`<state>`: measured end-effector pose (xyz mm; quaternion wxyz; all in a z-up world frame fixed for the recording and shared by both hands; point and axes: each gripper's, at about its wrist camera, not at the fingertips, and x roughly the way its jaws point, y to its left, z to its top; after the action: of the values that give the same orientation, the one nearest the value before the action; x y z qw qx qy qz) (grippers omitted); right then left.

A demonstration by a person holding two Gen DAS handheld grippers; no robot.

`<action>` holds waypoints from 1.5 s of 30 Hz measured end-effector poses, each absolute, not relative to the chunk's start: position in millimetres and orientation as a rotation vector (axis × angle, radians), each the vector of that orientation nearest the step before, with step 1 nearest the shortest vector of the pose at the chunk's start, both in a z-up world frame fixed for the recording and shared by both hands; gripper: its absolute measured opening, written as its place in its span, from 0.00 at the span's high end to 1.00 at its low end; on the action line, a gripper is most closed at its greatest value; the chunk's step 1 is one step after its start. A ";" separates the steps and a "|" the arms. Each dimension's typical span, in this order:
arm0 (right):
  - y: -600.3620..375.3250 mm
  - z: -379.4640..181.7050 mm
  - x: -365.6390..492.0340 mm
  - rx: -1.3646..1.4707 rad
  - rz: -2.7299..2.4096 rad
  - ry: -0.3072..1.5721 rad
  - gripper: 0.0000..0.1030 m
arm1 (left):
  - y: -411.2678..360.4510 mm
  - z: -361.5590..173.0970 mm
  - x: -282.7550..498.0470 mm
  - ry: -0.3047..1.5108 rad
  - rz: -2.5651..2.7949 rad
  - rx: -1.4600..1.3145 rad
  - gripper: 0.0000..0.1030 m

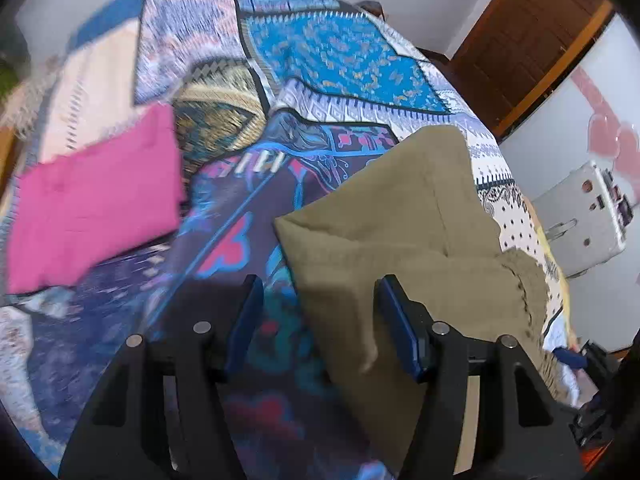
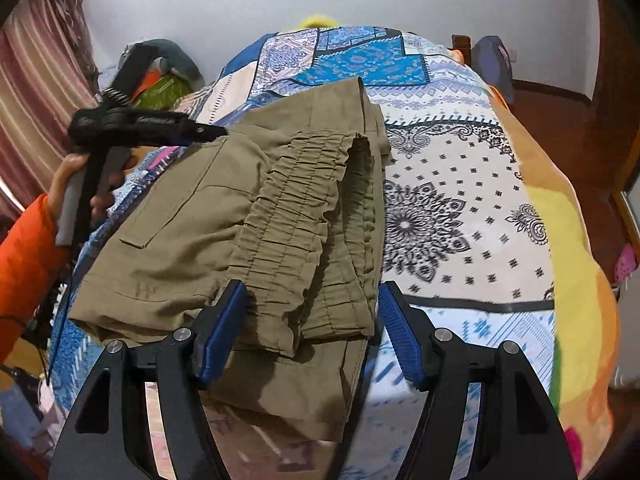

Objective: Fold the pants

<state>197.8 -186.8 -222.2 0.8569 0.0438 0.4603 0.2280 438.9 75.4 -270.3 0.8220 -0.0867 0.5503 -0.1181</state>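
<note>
Olive pants (image 2: 192, 216) lie folded on the patterned bedspread (image 2: 460, 184), with the gathered elastic waistband (image 2: 304, 184) on top. My right gripper (image 2: 312, 304) is open just over the near end of the waistband, one blue pad on each side of the fold. In the left wrist view the pants (image 1: 400, 216) fill the right half. My left gripper (image 1: 320, 316) is open at their left edge, with a corner of fabric against the right pad (image 1: 396, 320) and the left pad clear of it. The right wrist view shows the left gripper (image 2: 212, 133) side-on at the pants' far left edge, held by a hand (image 2: 68, 176) in an orange sleeve.
A folded pink garment (image 1: 96, 200) lies on the bed left of the pants. A white box (image 1: 580, 208) and a wooden door (image 1: 532, 32) stand beyond the bed's right side. A striped curtain (image 2: 36, 80) and a heap of clothes (image 2: 168, 76) are at the far left.
</note>
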 end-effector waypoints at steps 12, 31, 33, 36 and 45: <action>-206.4 -232.6 224.3 0.062 0.439 0.981 0.39 | 74.2 -261.9 431.1 1.124 -0.181 -0.107 0.89; -174.5 -208.4 176.7 0.136 0.428 0.951 0.53 | 106.2 -208.6 240.3 0.975 -0.022 -0.163 0.94; -174.2 -215.6 177.9 0.148 0.412 0.966 0.60 | 108.9 -212.0 231.9 0.979 -0.018 -0.171 0.94; -174.0 -221.5 178.6 0.139 0.393 0.963 0.68 | 115.7 -219.8 225.4 0.992 0.001 -0.207 0.94; -184.7 -220.0 172.7 0.100 0.346 0.967 0.70 | 147.7 -226.9 206.1 1.018 0.063 -0.197 0.96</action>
<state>172.7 -184.7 -220.0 0.8698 0.0480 0.4625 0.1653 206.1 147.7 -226.9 0.8682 -0.0941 0.4863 0.0303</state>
